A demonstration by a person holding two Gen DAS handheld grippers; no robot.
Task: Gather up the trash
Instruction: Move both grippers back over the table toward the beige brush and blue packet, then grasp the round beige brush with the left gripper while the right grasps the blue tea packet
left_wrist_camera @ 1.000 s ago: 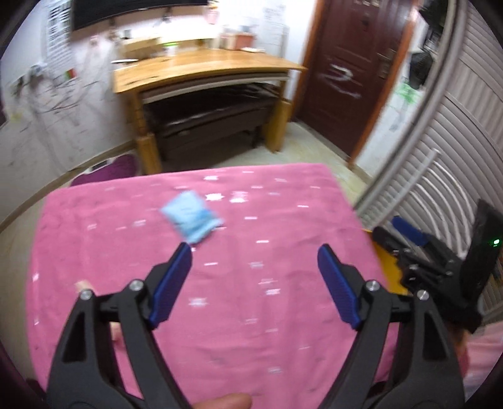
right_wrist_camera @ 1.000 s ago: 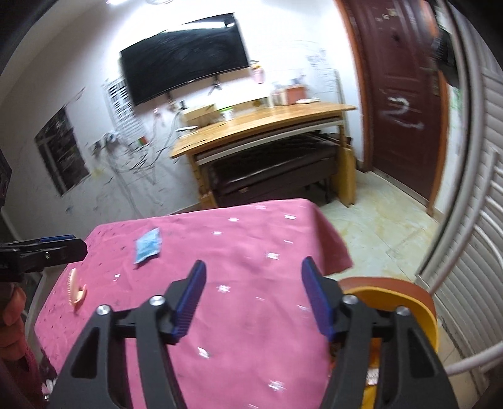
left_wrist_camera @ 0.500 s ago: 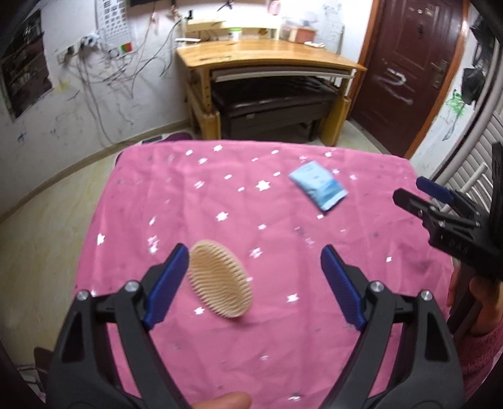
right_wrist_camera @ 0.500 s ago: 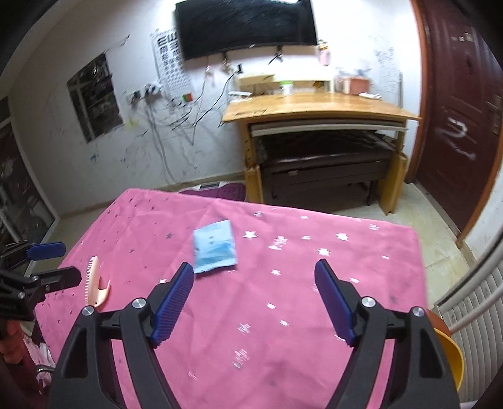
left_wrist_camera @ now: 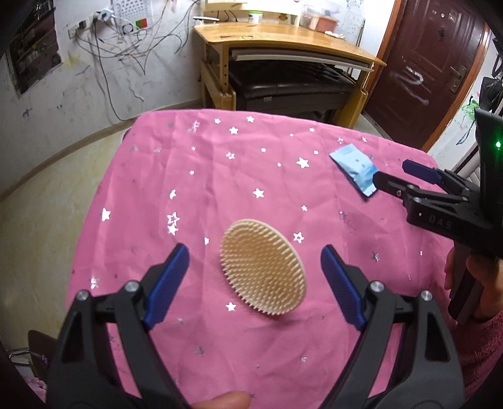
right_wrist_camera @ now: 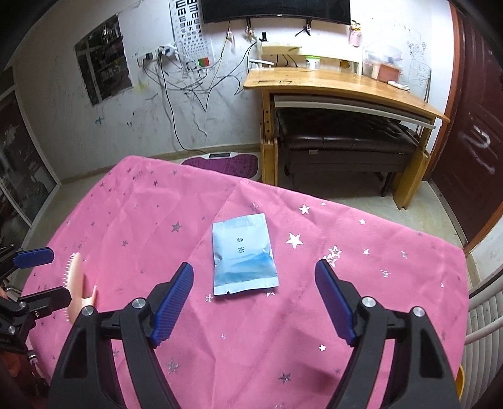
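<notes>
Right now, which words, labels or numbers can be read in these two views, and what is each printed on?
"绿茶": on the blue sachet lying on the pink cloth.
"DAS": partial lettering on the right hand-held gripper body, cut off.
Eye chart on the wall: rows of "E" symbols.
Nothing else is legible.

Beige brush [left_wrist_camera: 263,266] — pink starred cloth [left_wrist_camera: 195,176], wooden desk [right_wrist_camera: 339,85]

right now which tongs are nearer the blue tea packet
Right. The right tongs hang open right over the blue tea packet; the left tongs are off beside it, around the brush.
</notes>
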